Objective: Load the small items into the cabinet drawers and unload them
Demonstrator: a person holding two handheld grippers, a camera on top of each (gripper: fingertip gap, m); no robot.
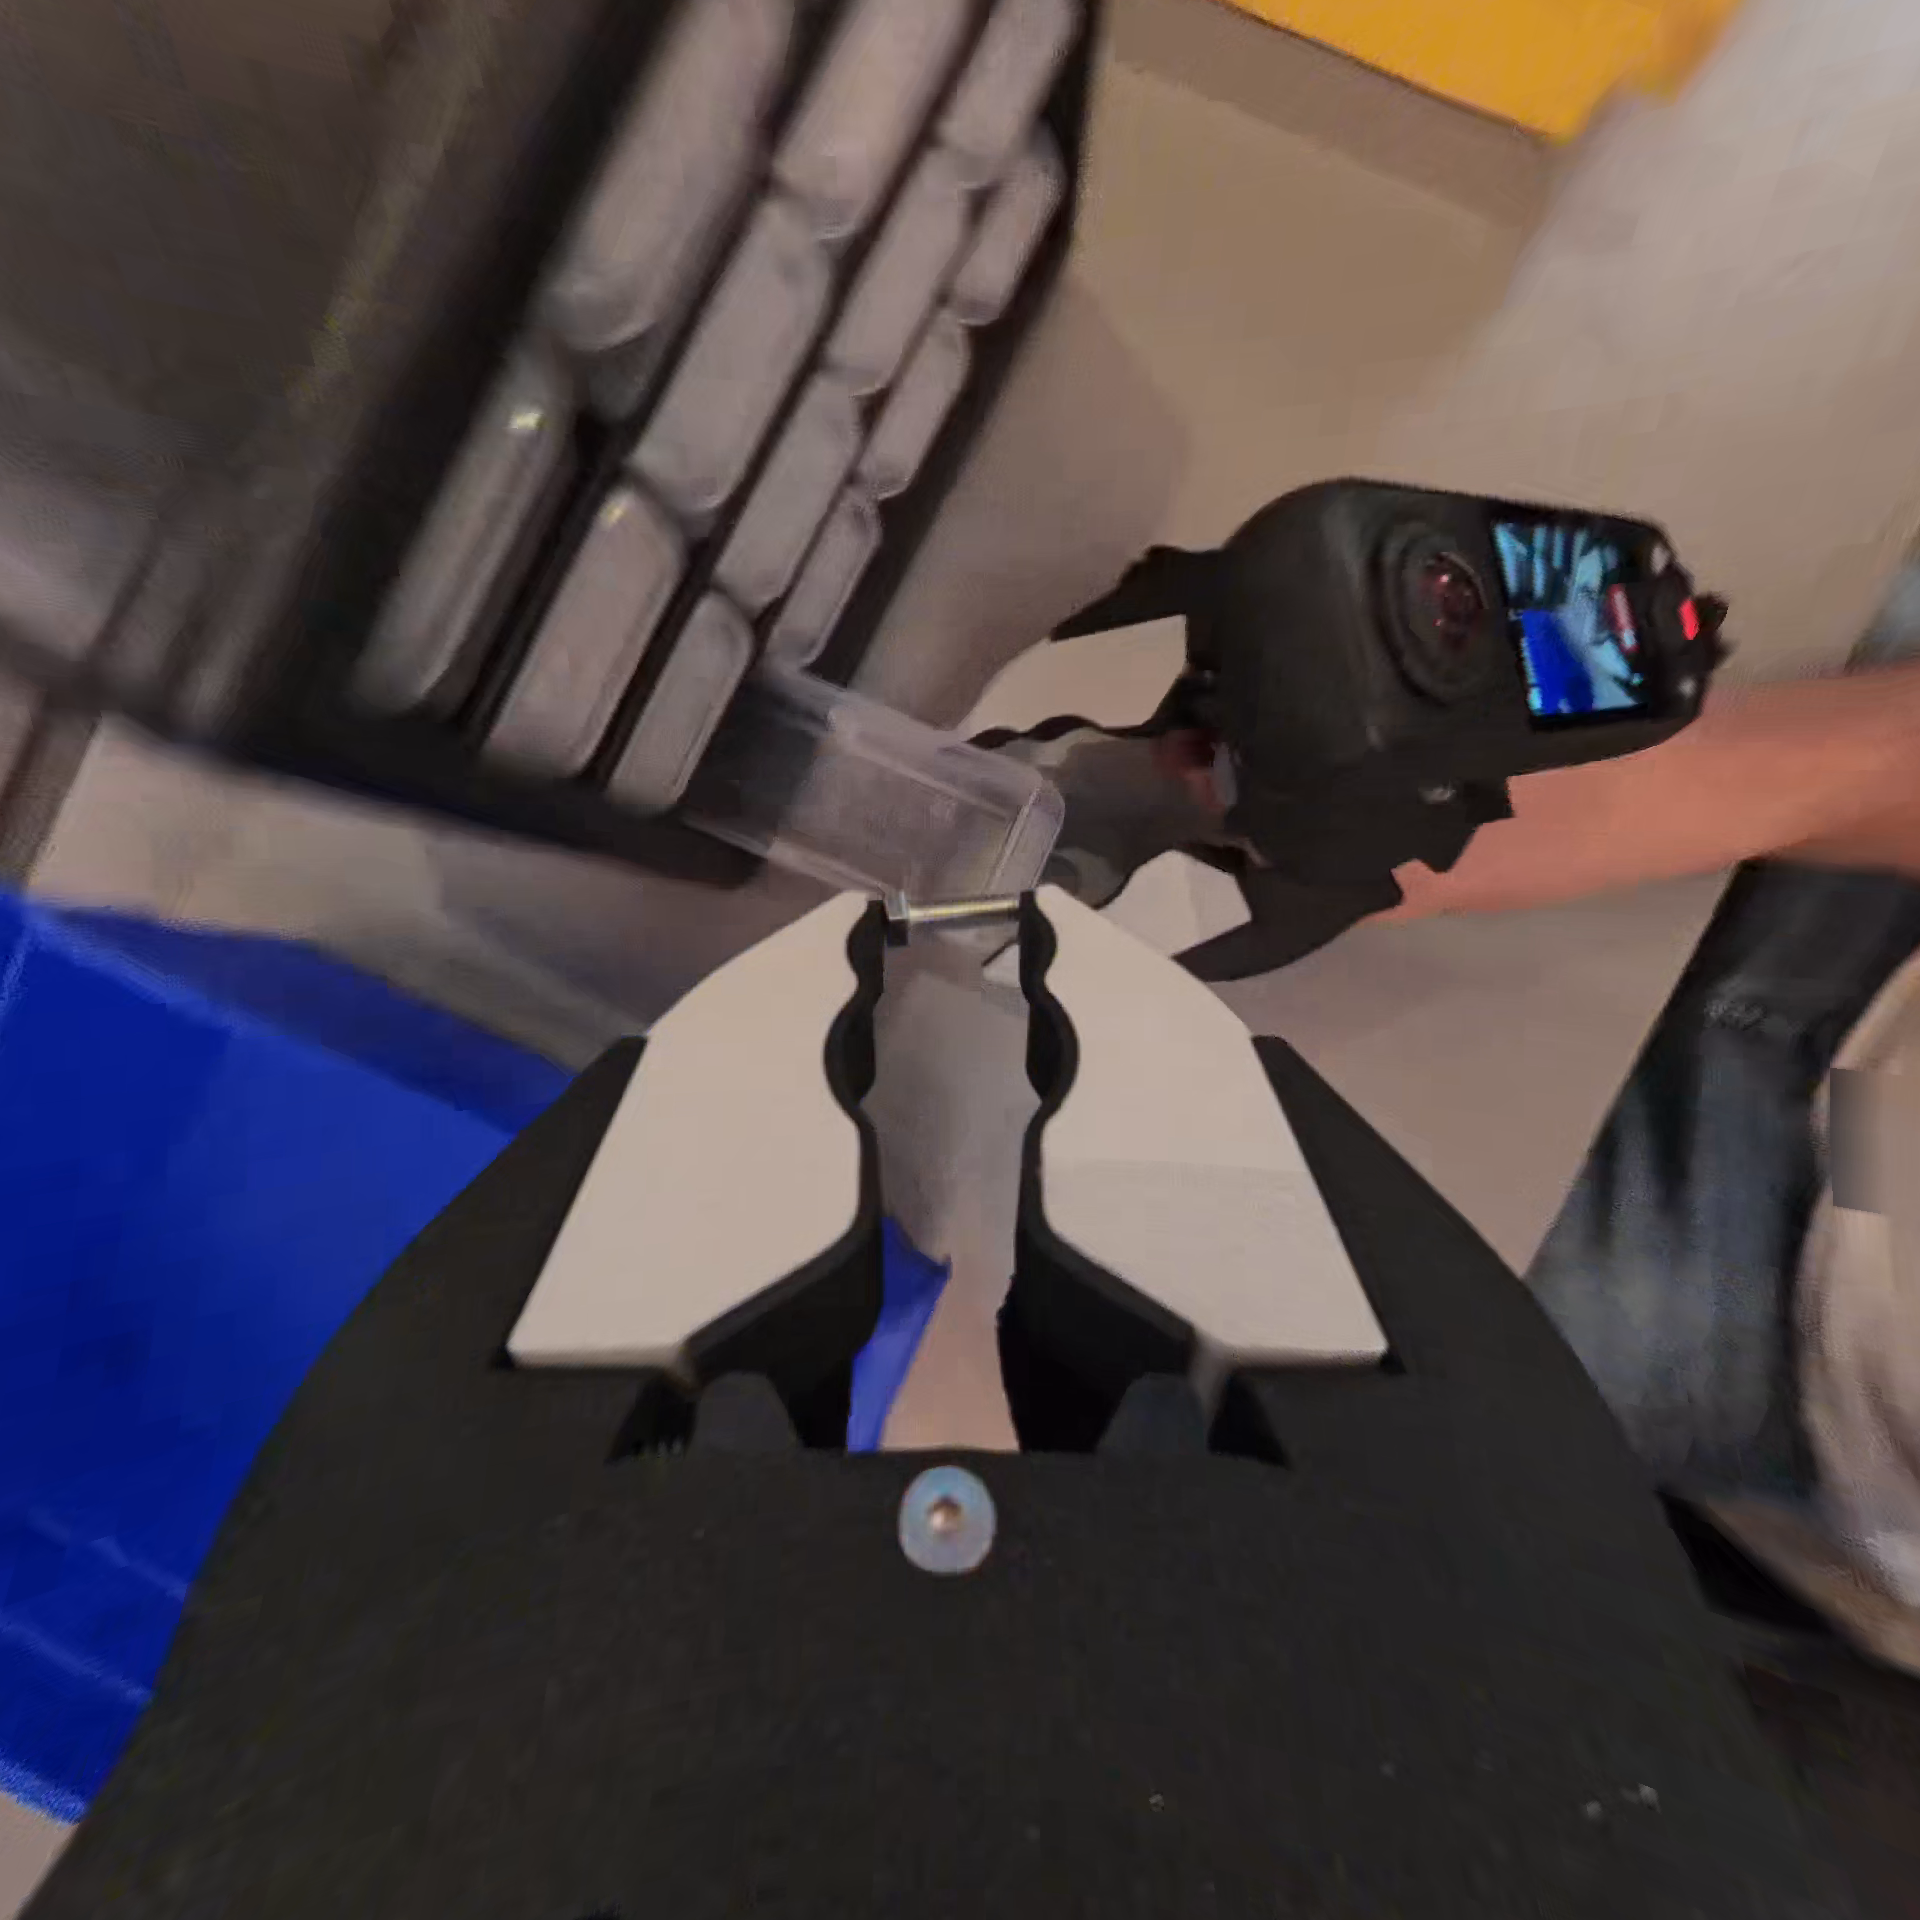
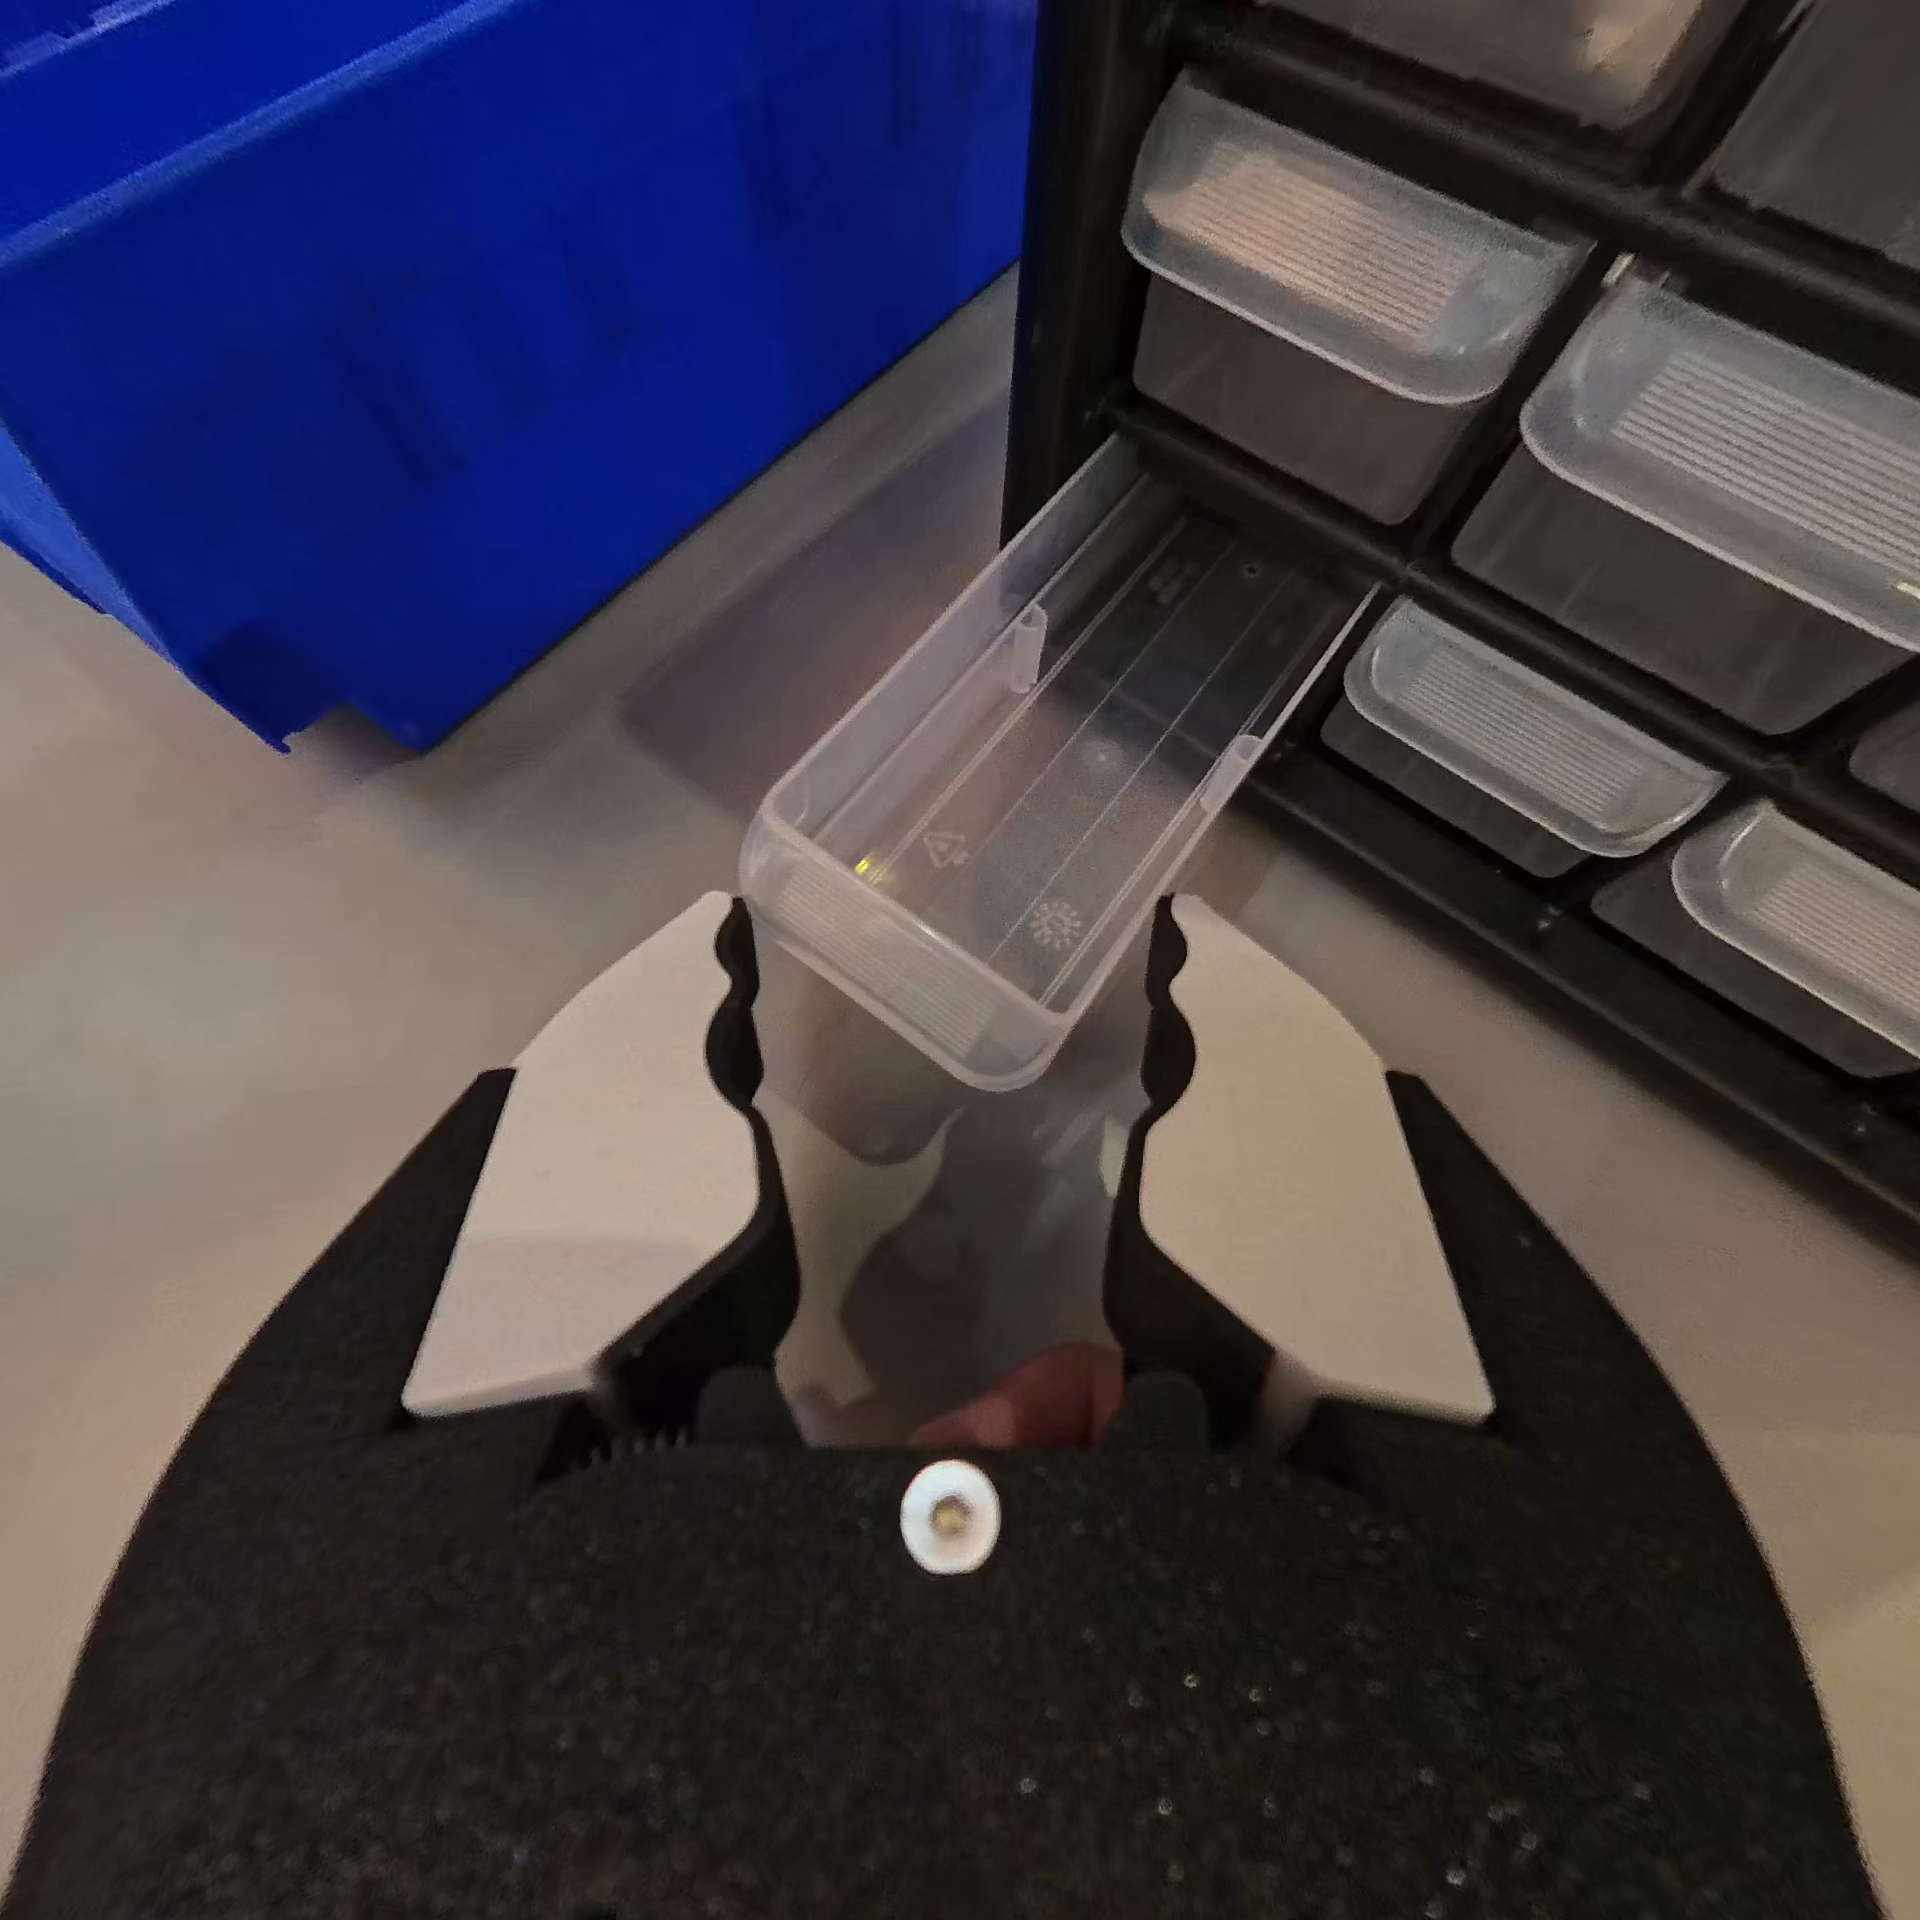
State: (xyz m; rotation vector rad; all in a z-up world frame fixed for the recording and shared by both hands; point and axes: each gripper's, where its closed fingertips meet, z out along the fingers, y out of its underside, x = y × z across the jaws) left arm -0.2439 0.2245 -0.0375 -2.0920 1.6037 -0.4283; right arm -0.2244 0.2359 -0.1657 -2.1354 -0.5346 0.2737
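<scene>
Cabinet (image 2: 1558,582), black frame, clear plastic drawers, stands on a pale beige tabletop (image 2: 260,987); one drawer (image 2: 997,821) at the lower left corner is pulled well out, the rest in view are closed. Right wrist view: seven or so closed drawer fronts partly in frame, exact total cannot be told as the cabinet runs off the edge. Open drawer looks empty in this view. One small item seen: a metal bolt (image 1: 954,916), visible only in the left wrist view. Left gripper (image 1: 956,920) clamps the bolt crosswise between its fingertips, jaws narrowed to the bolt's length, tips just at the front end of the open drawer. Right gripper (image 2: 951,935) has jaws parted wide, nothing held, tips either side of the drawer's front end; contact with the drawer cannot be told. One blue plastic bin (image 2: 416,364) sits on the table to the left of the cabinet, close beside it. Left wrist view is motion-blurred; it alone shows the right gripper from outside with its camera (image 1: 1455,623), a person's forearm (image 1: 1714,790) behind it, a trouser leg at right, and a yellow patch (image 1: 1455,52) at the top edge. Right wrist view alone gives the drawer interior
</scene>
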